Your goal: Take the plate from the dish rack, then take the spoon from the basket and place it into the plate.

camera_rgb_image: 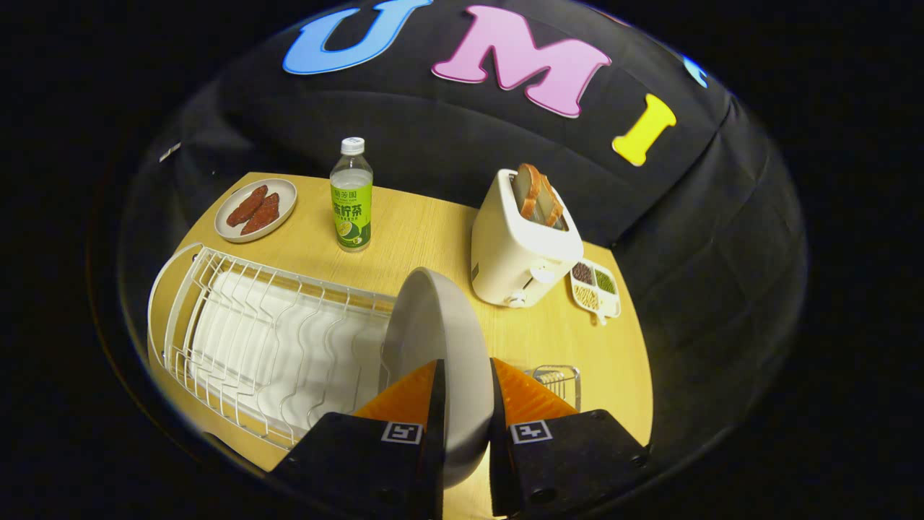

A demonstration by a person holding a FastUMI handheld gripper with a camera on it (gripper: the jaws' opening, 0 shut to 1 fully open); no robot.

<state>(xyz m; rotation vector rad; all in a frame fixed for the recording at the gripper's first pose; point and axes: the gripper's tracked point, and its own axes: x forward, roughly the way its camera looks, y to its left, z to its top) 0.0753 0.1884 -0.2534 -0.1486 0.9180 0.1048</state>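
Plate was held on edge between the two fingers of the gripper, both fingers pressing its faces, so the tongs were clenched on it; it stood upright, rim toward the camera, raised over the near right end of the dish rack; whether its lower rim touched the wires could not be told. The rack's wire slots, from about 9 to 10 o'clock of the fingers, carried no other dish. Wire basket lay just beyond the right finger at about 1 o'clock, partly hidden; the spoon inside it could not be made out.

Other items on the wooden table: toaster with bread in its slot at 1 o'clock, well beyond the plate; small divided dish of grains just right of the toaster; bottle with a green label at 11 o'clock; small plate of sausage slices further left, at about 10 o'clock.

Progress, judged: first step under way; plate gripped and apparently free of the rack, not yet set down on the table. Left to do: put the plate flat, release it, reach the basket, take the spoon, lay it in the plate.
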